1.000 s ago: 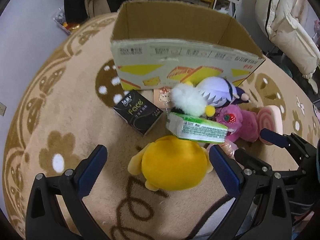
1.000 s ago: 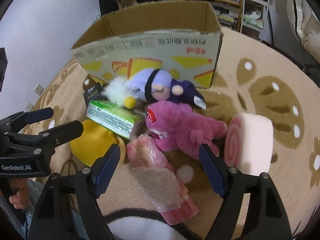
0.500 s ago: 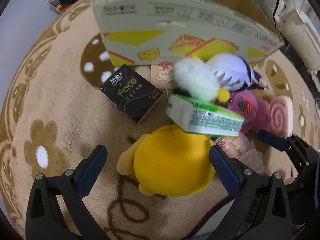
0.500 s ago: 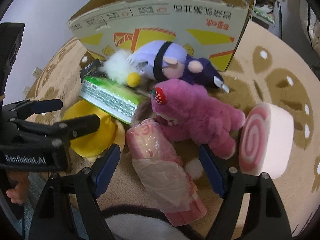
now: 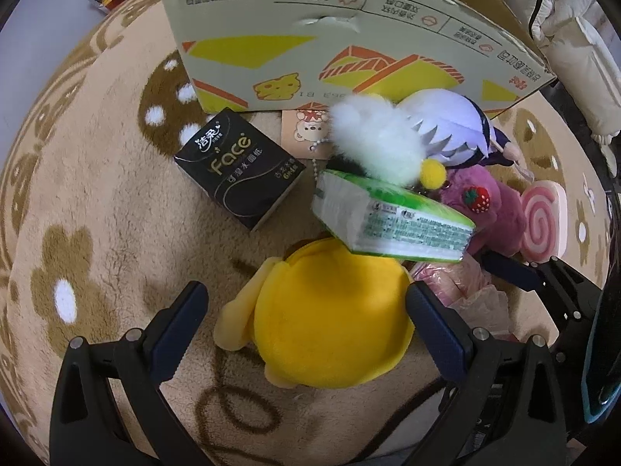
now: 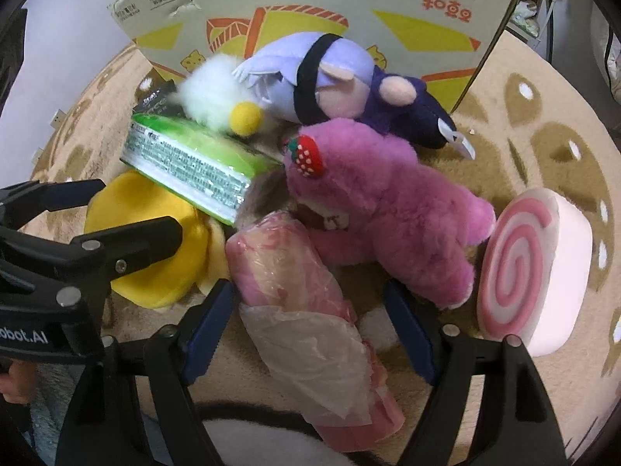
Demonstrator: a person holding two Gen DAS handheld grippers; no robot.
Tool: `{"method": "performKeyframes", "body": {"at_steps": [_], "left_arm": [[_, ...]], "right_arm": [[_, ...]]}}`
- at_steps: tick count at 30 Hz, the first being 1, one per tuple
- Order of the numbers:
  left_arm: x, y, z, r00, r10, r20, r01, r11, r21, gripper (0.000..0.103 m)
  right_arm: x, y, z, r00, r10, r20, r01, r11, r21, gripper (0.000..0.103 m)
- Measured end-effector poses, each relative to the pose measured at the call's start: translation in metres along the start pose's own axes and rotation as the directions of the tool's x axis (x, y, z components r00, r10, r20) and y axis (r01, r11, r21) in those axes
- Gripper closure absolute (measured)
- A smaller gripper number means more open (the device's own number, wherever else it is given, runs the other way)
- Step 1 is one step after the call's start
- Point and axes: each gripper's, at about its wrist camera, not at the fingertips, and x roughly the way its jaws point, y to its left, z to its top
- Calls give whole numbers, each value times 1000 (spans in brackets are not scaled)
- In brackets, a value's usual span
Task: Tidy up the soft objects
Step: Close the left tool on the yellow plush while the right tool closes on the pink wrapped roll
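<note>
Soft objects lie piled on the rug in front of a cardboard box [image 5: 349,39]. My left gripper [image 5: 306,330] is open, its jaws on either side of a yellow plush [image 5: 330,322]. A green tissue pack [image 5: 392,225] leans on the plush. My right gripper [image 6: 310,334] is open around a pink roll in a plastic bag [image 6: 295,291]. A pink bear plush [image 6: 372,206], a purple doll [image 6: 322,73], a white fluffy charm [image 6: 217,93] and a pink swirl cushion [image 6: 531,272] lie around it.
A black tissue pack [image 5: 236,167] lies left of the pile, near the box. The box [image 6: 310,11] stands close behind the toys. The left gripper shows in the right wrist view [image 6: 97,225]. Beige patterned rug [image 5: 97,213] extends to the left.
Both grippers have moved forward and down toward the pile. The yellow plush now sits between the left jaws and the pink roll between the right jaws.
</note>
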Motion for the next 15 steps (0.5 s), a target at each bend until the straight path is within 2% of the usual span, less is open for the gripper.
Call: {"method": "performKeyframes", "body": {"at_steps": [6, 13, 15], "left_arm": [[5, -7, 1, 1000, 11, -18, -10, 1000, 2, 2], [7, 0, 0, 1000, -4, -20, 4, 1000, -15, 2], [7, 1, -1, 1000, -1, -19, 1, 1000, -6, 6]], "right_arm": [[3, 4, 3, 1000, -25, -12, 25, 1000, -18, 22], [6, 6, -13, 999, -38, -30, 37, 999, -33, 22], [8, 7, -16, 999, -40, -29, 39, 999, -35, 22]]}}
